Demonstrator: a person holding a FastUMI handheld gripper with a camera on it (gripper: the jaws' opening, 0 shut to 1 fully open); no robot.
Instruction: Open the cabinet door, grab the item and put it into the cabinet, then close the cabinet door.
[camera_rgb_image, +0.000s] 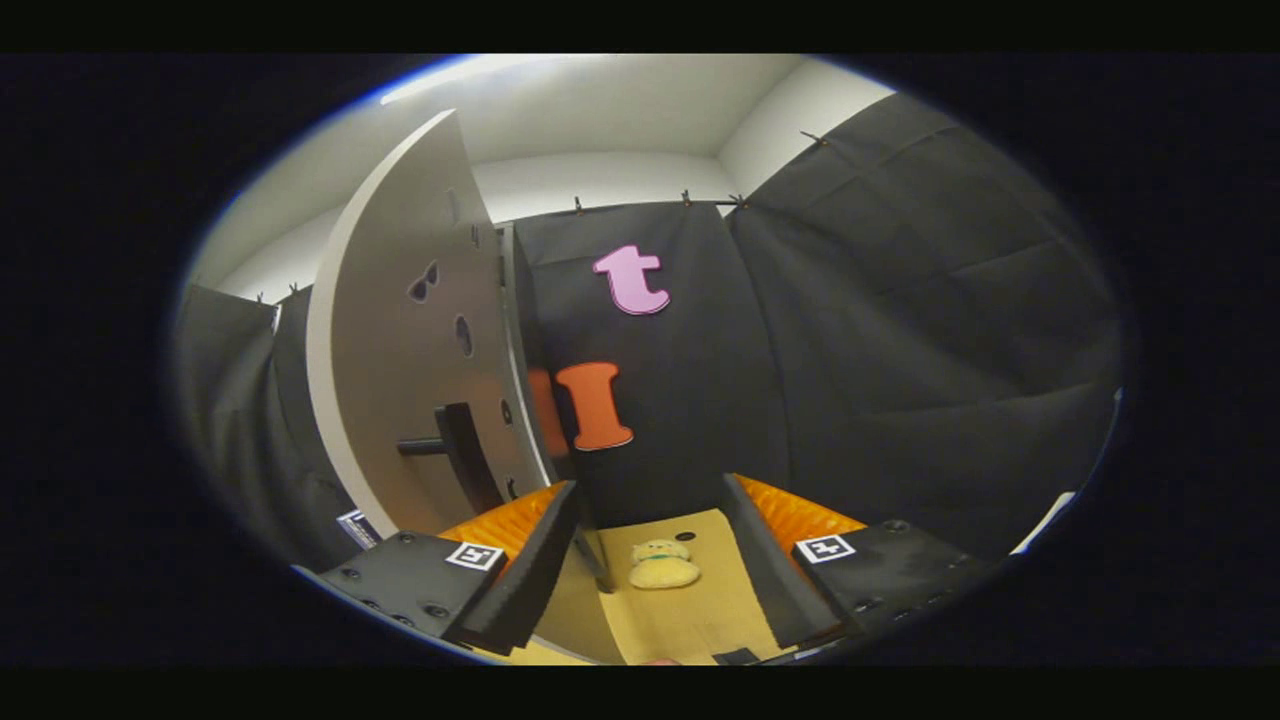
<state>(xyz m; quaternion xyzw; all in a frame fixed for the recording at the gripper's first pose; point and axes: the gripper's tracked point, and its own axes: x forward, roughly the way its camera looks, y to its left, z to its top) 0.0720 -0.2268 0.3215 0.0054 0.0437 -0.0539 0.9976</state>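
A pale grey cabinet door (410, 340) stands swung open on the left, edge toward me, with a dark bar handle (455, 445) sticking out low on its face. A small yellow plush toy (662, 565) lies on the tan table top (690, 620), beyond my fingers and in line with the gap between them. My gripper (650, 545) is open, its fingers wide apart with nothing held. The left finger sits just right of the door's lower part, below the handle. The cabinet's inside is hidden behind the door.
Black cloth walls close off the booth behind the toy and to the right. A small dark spot (685, 537) marks the table just past the toy. White wall and ceiling show above the cloth.
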